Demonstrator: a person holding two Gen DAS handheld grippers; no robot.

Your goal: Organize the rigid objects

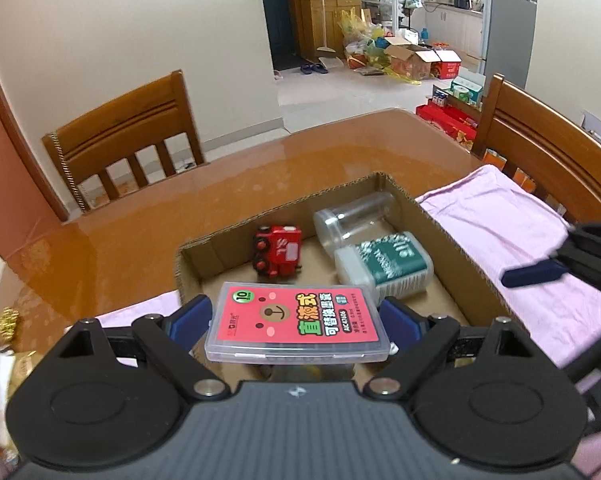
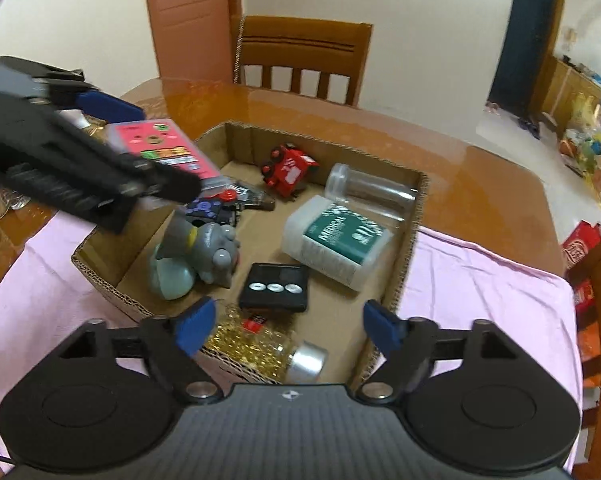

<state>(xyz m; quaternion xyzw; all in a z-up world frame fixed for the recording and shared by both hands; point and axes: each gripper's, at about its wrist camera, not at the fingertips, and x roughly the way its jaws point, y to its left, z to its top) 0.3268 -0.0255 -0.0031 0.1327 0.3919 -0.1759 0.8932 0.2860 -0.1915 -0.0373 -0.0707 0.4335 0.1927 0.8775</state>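
Observation:
My left gripper (image 1: 296,318) is shut on a clear flat case with a pink label (image 1: 298,322), held over the near end of an open cardboard box (image 1: 452,248). The right wrist view shows that case (image 2: 168,148) above the box's far-left corner. Inside the box lie a red toy truck (image 2: 288,170), a clear jar (image 2: 368,190), a white bottle with a green label (image 2: 336,240), a grey figurine (image 2: 204,256), a black timer (image 2: 274,286) and a bottle of golden beads (image 2: 256,344). My right gripper (image 2: 290,328) is open above the bead bottle, holding nothing.
The box rests on a pink cloth (image 2: 480,292) spread over a glossy wooden table (image 1: 260,168). Wooden chairs (image 1: 128,136) stand at the far and right (image 1: 548,148) sides. Small golden items (image 1: 6,320) lie at the table's left edge.

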